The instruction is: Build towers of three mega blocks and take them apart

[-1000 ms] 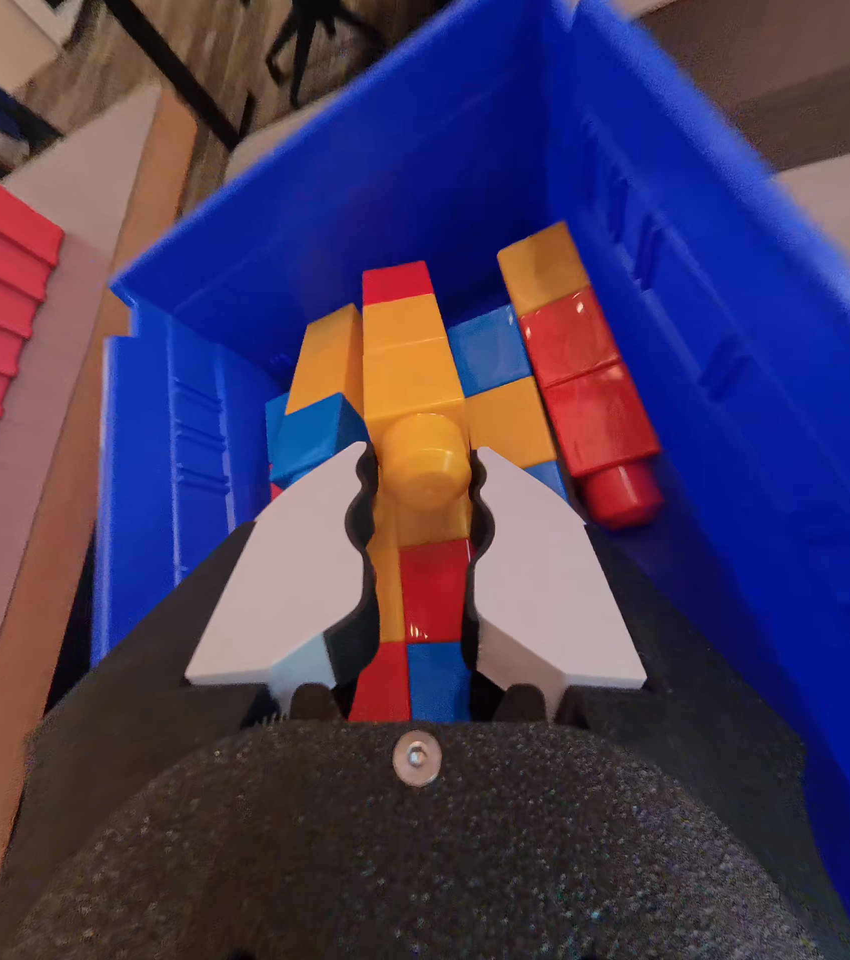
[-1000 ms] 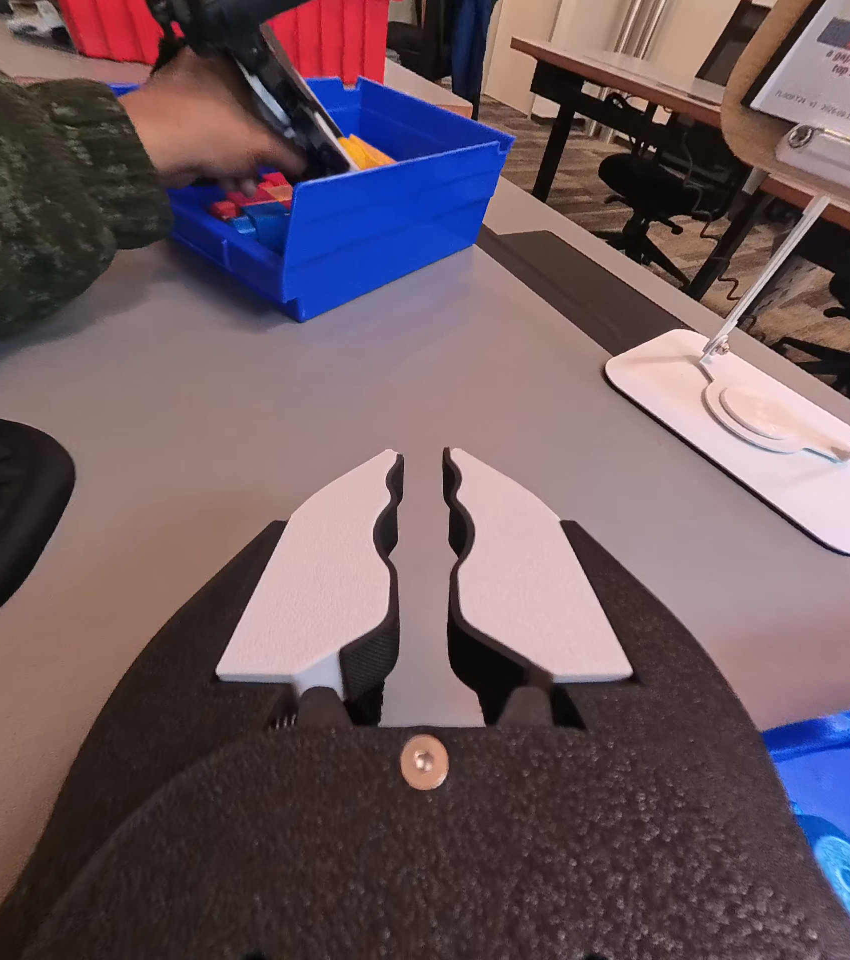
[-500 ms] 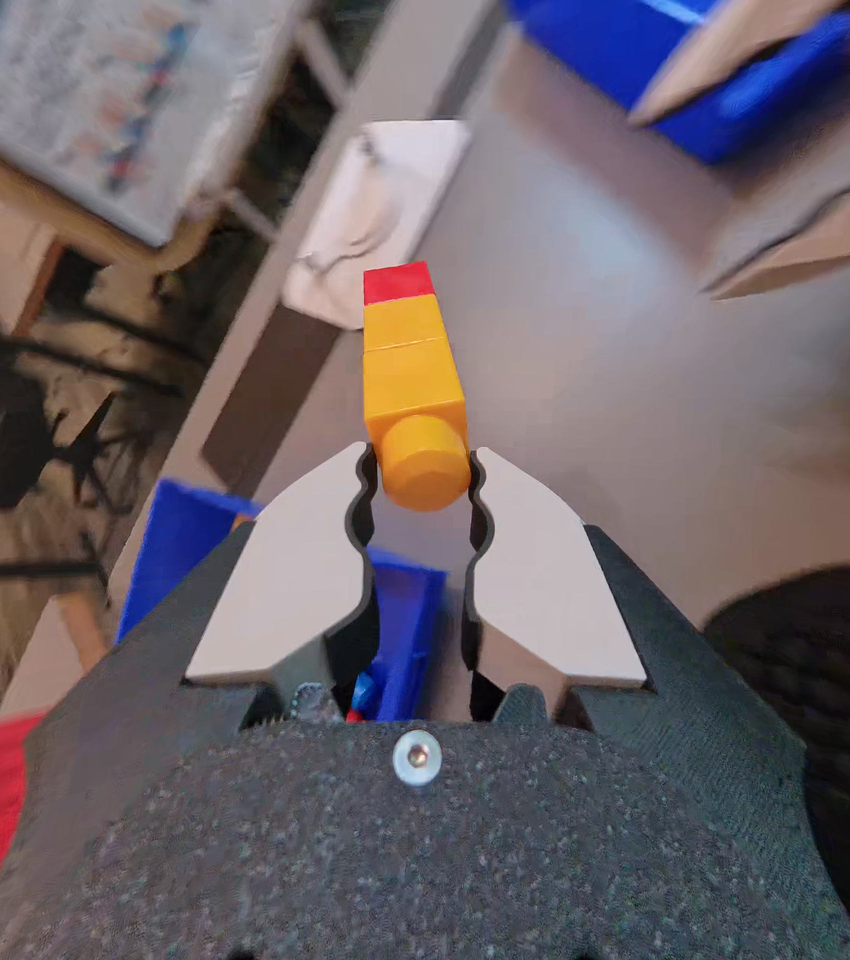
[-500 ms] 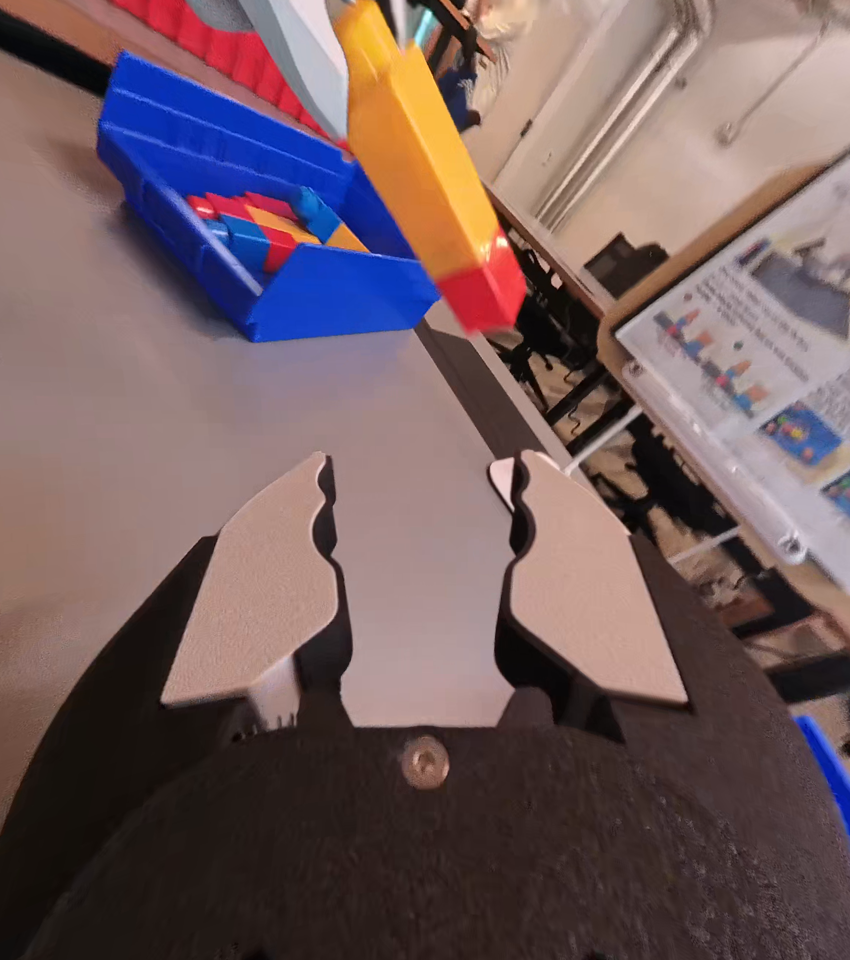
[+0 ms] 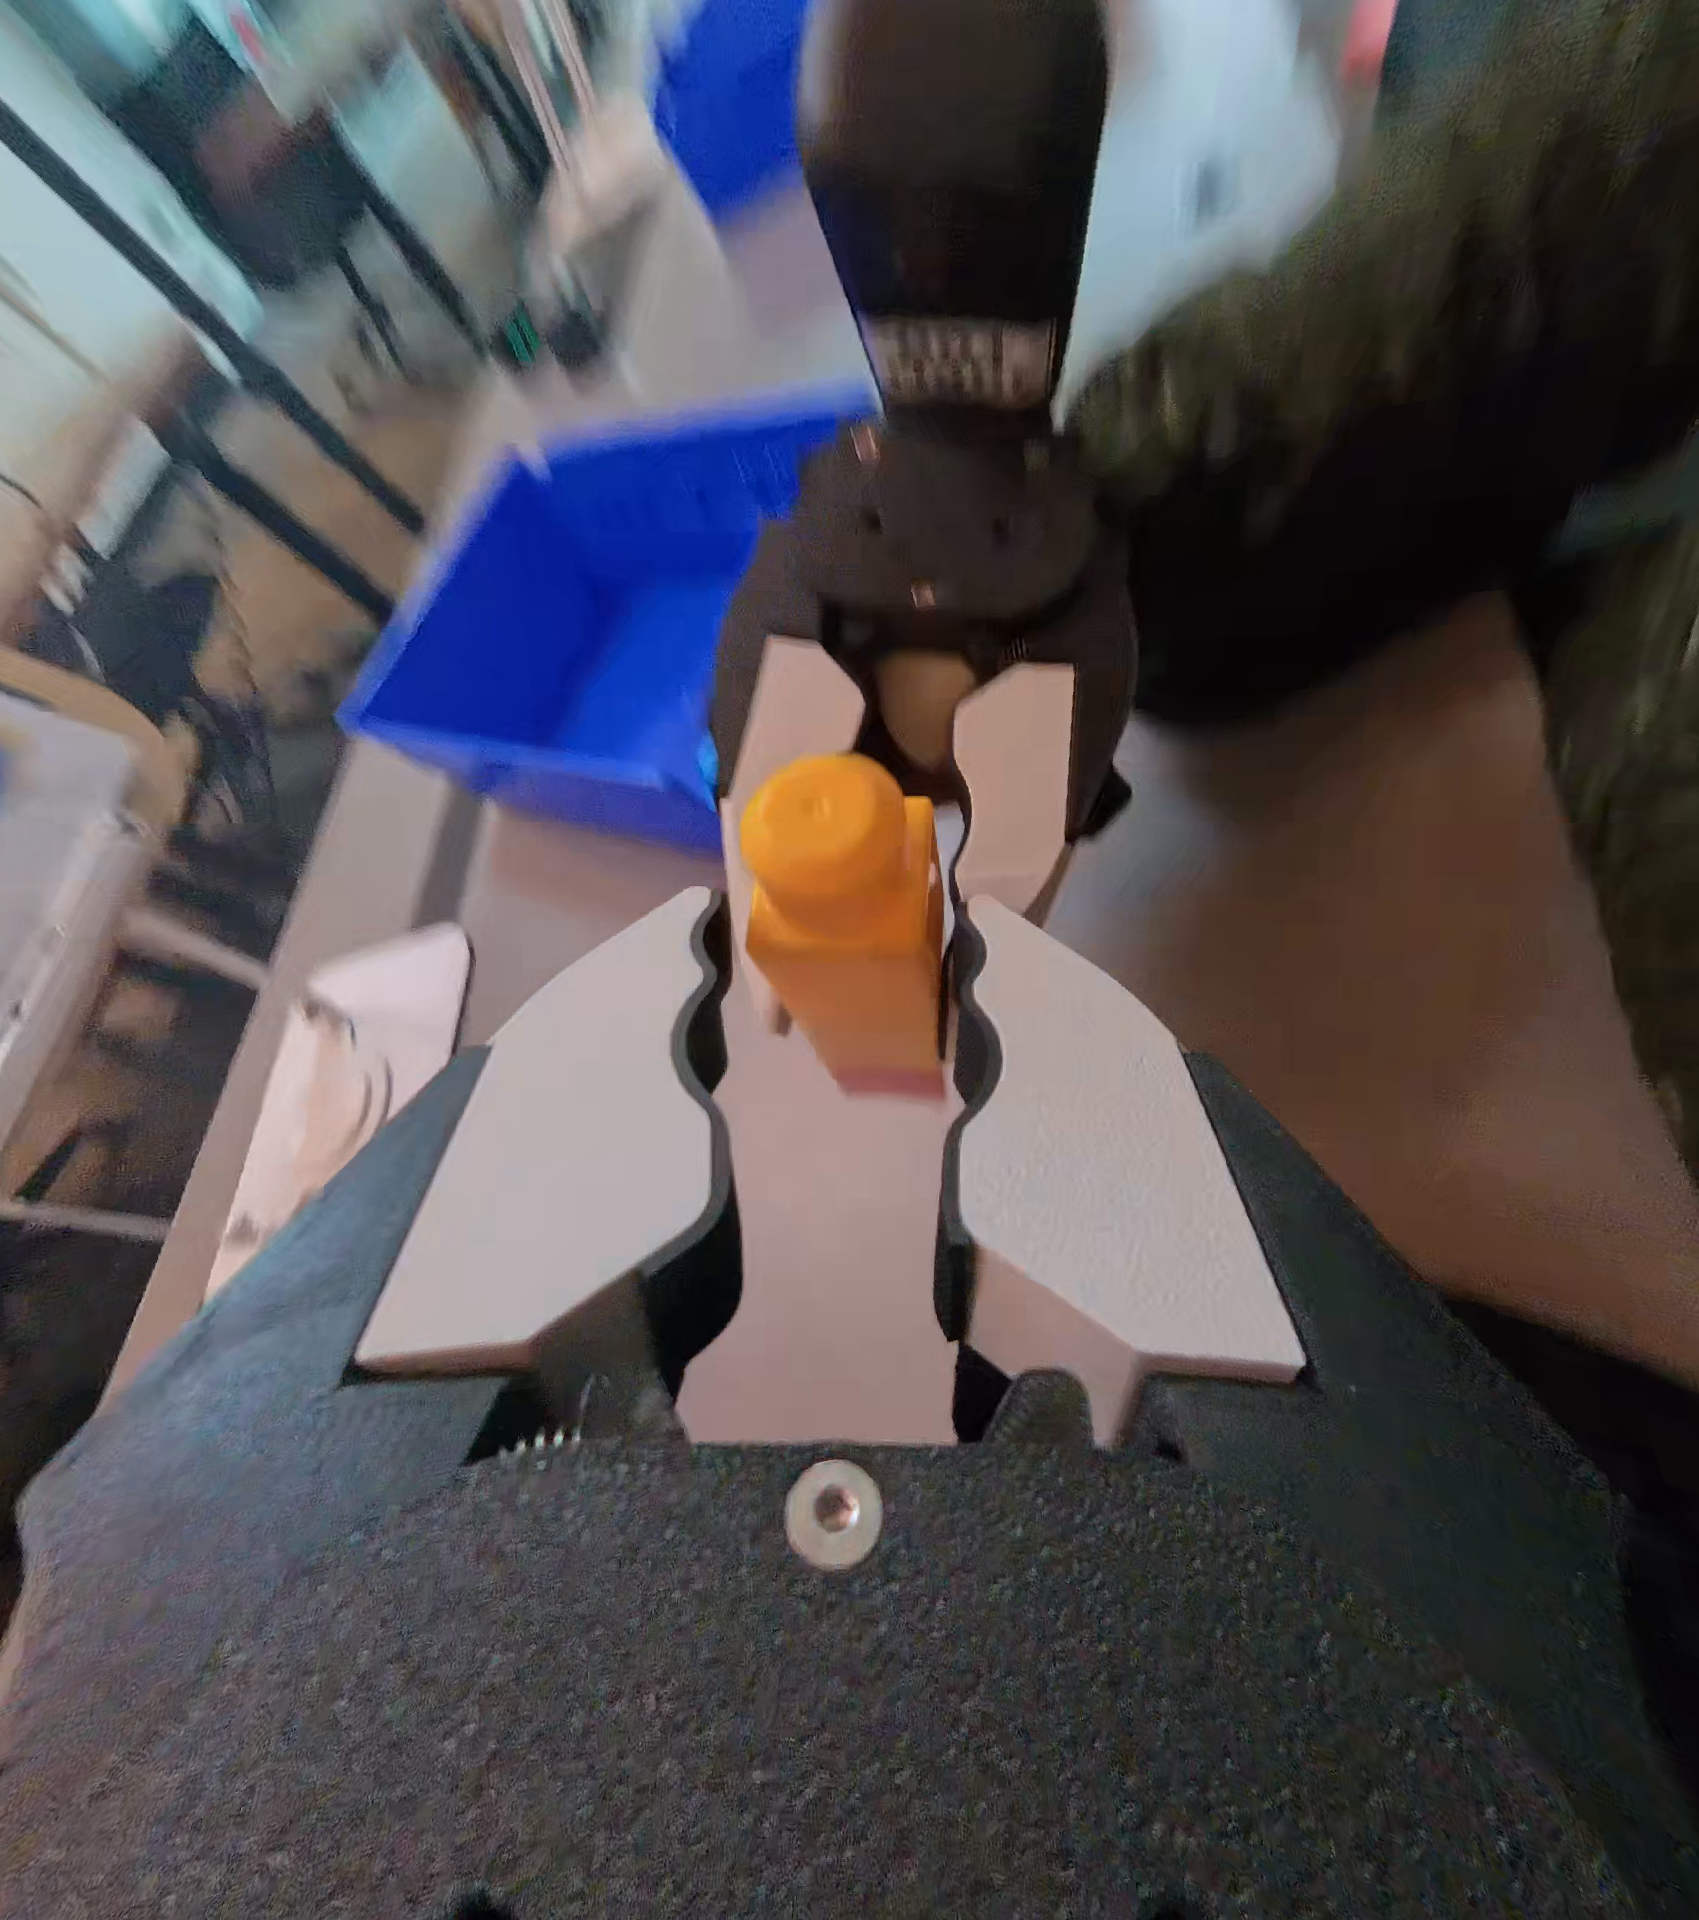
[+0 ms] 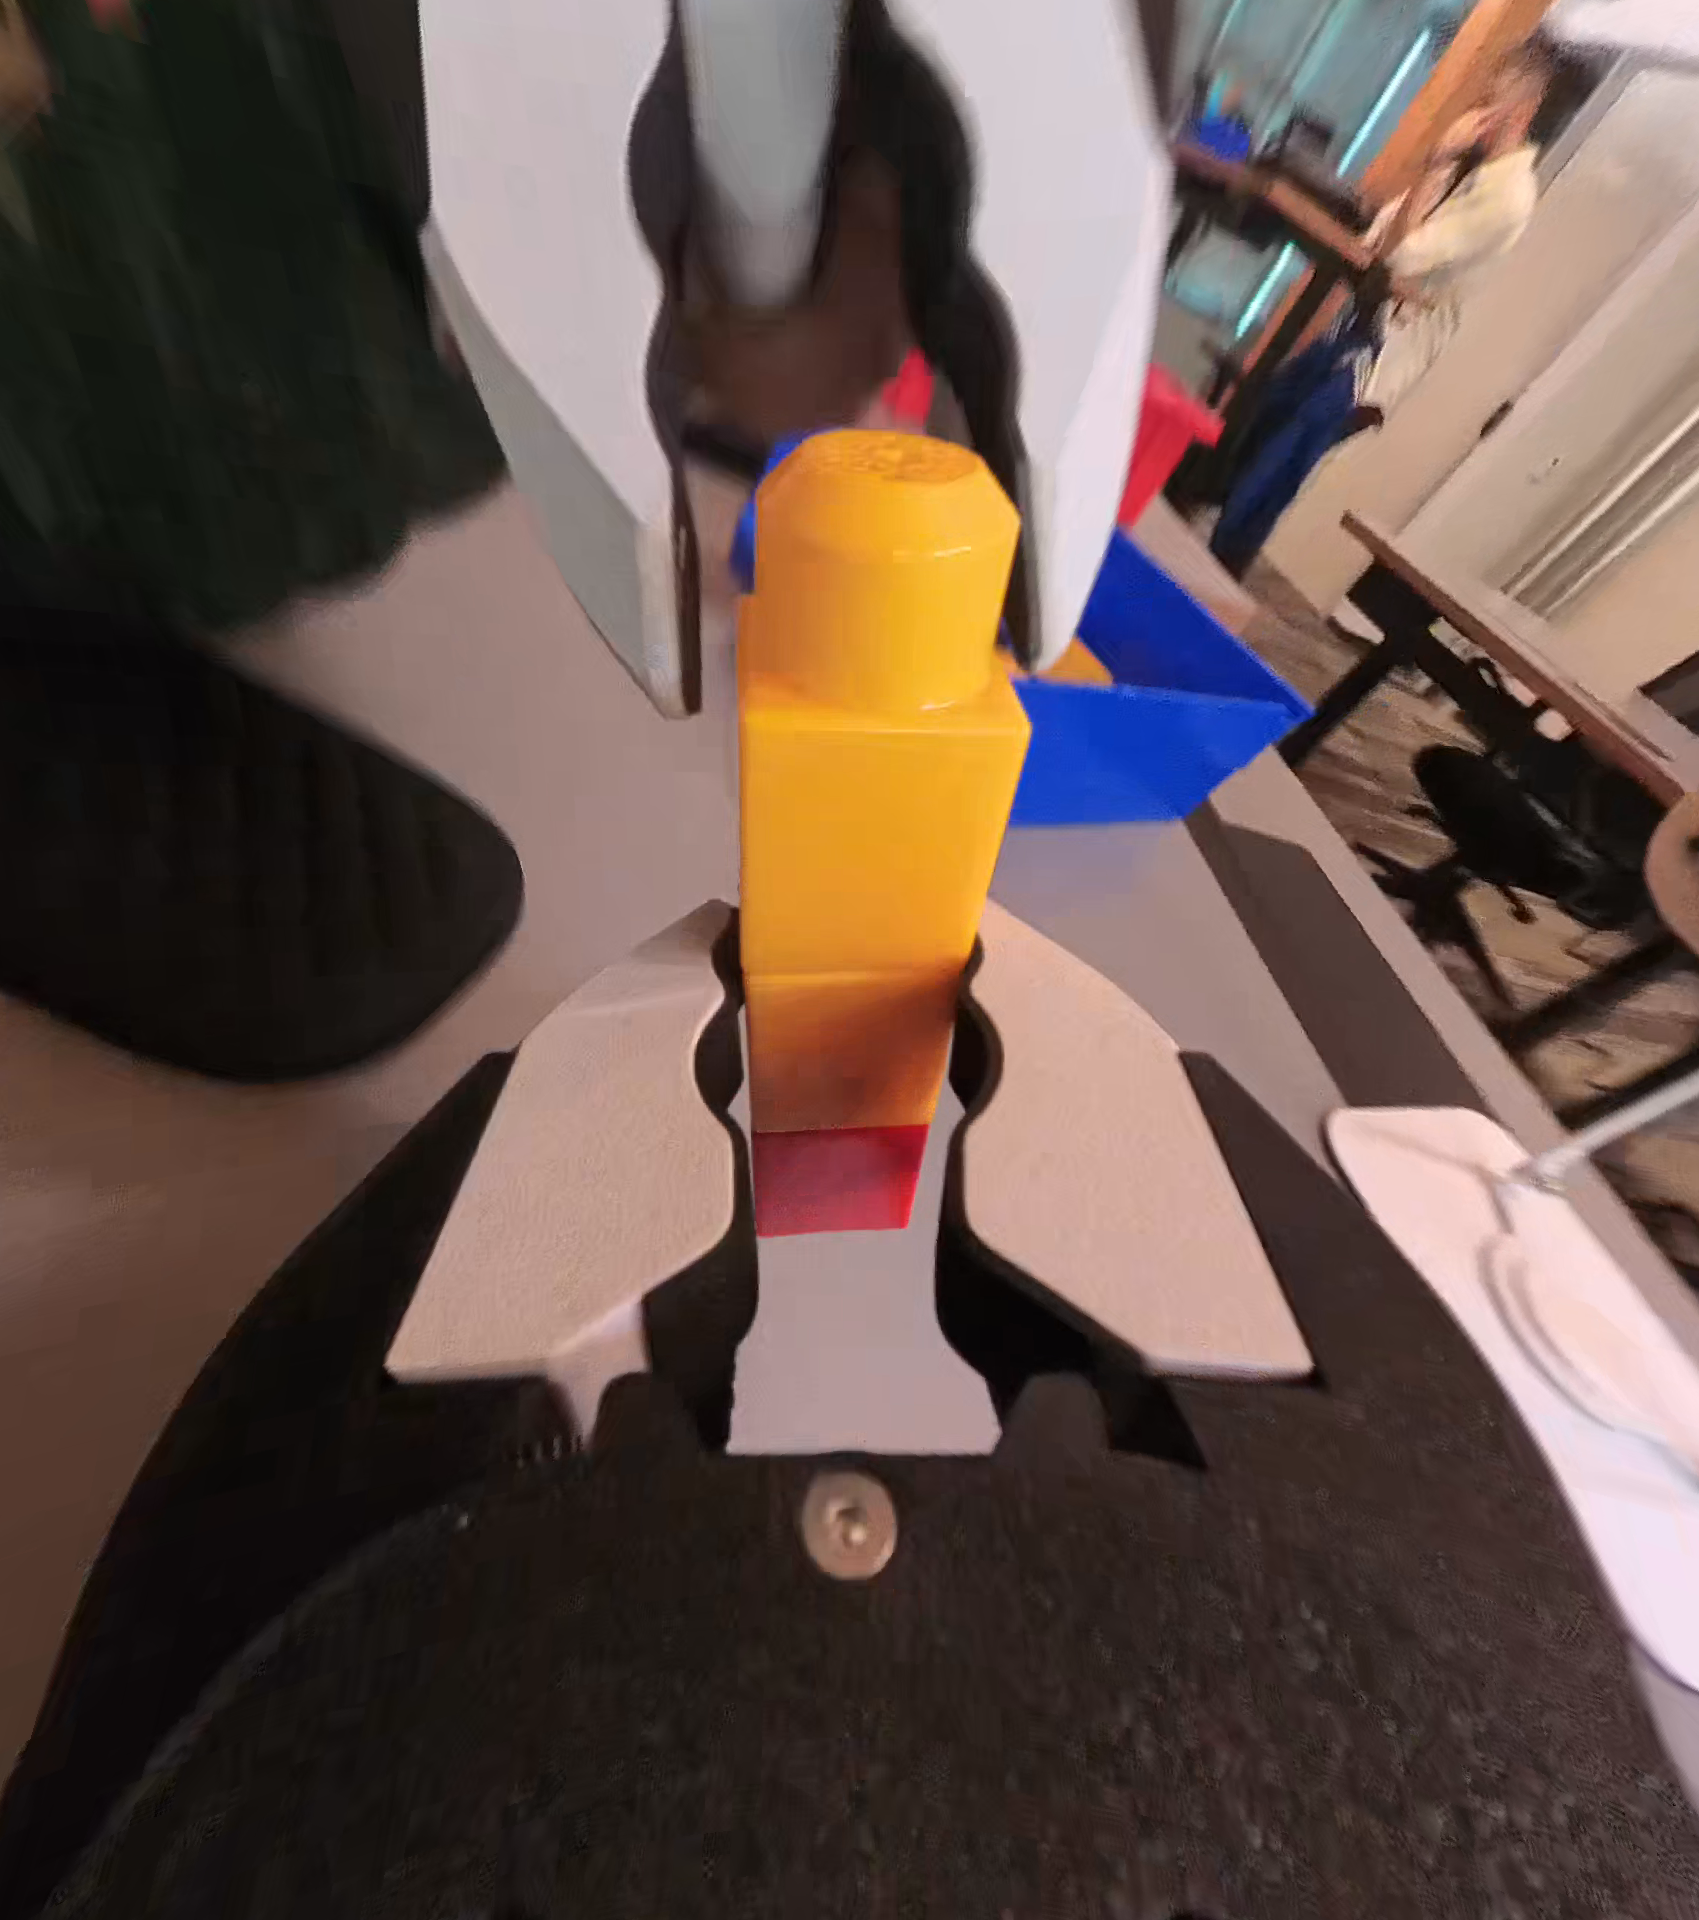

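Note:
A tower (image 6: 866, 810) of two yellow blocks on a red block is held in the air between my two grippers, which face each other. My right gripper (image 6: 850, 920) is shut on the middle yellow block, and the red block sits between its fingers. My left gripper (image 6: 855, 681) comes in from above. Its jaws are slightly apart around the top stud, and a sliver of gap shows on one side. In the left wrist view the tower (image 5: 845, 977) lies between my left gripper's (image 5: 840, 904) tips. The right gripper's fingers (image 5: 1016, 769) show behind it.
A blue bin (image 6: 1136, 748) with blocks stands behind the tower on the grey table (image 6: 97, 1195). Another blue bin (image 5: 564, 644) sits far off. A black pad (image 6: 201, 862) lies to the left and a white stand base (image 6: 1551, 1403) to the right. A green sleeve (image 5: 1655, 520) fills the right side.
My left gripper lifted the tower out of the bin and carried it over the table. My right gripper opened, rose and shut on the tower's lower part. The left jaws widened slightly.

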Demonstrator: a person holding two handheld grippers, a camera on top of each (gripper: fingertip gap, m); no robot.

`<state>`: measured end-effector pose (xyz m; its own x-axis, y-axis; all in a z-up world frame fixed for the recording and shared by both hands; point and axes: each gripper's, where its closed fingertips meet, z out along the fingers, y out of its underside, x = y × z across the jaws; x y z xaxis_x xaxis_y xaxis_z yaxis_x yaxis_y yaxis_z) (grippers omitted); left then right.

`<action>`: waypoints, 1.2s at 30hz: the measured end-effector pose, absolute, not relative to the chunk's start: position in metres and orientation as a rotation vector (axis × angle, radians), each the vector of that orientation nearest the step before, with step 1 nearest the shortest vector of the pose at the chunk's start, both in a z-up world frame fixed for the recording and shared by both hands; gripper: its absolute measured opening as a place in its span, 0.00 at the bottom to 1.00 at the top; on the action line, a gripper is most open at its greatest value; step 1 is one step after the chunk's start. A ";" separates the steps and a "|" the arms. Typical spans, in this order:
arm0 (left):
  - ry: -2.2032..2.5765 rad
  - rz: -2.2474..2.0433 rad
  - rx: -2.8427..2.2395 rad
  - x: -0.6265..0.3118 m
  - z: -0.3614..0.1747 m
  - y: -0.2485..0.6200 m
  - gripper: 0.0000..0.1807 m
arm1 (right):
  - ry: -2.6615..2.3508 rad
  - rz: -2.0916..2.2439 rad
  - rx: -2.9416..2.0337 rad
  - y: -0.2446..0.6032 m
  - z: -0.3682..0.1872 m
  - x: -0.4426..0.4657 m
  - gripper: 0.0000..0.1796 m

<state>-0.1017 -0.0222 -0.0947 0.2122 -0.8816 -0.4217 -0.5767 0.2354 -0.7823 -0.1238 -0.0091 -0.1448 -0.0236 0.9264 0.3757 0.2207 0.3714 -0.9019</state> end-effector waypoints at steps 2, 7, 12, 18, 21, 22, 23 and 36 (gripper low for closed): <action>1.319 -0.541 -1.340 -0.100 -0.077 -0.017 0.25 | -1.361 1.004 -1.075 -0.009 -0.118 -0.117 0.21; 1.167 -0.759 -1.383 -0.094 -0.105 -0.001 0.33 | -1.071 1.376 -1.052 -0.001 -0.080 -0.102 0.21; 1.154 -0.824 -1.433 -0.068 -0.128 0.001 0.33 | -1.055 1.415 -1.056 -0.004 -0.086 -0.107 0.21; 1.202 -0.832 -1.507 -0.078 -0.142 -0.002 0.21 | -1.184 1.372 -1.094 -0.006 -0.098 -0.110 0.21; 1.278 -0.802 -1.557 -0.083 -0.159 -0.003 0.21 | -1.185 1.349 -1.080 -0.004 -0.089 -0.103 0.25; 1.297 -0.810 -1.576 -0.084 -0.165 -0.004 0.21 | -1.178 1.341 -1.077 0.000 -0.084 -0.099 0.28; 1.306 -0.821 -1.590 -0.086 -0.169 -0.004 0.21 | -1.175 1.321 -1.072 0.003 -0.080 -0.094 0.29; 1.434 -0.787 -1.733 -0.107 -0.216 0.002 0.21 | -1.540 1.075 -1.290 0.011 -0.138 -0.083 0.19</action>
<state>-0.1065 0.0019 -0.2158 0.1870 -0.9824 0.0008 -0.5281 -0.1012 -0.8431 -0.0834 0.0109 -0.1382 -0.1213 0.9899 0.0728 0.2732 0.1038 -0.9563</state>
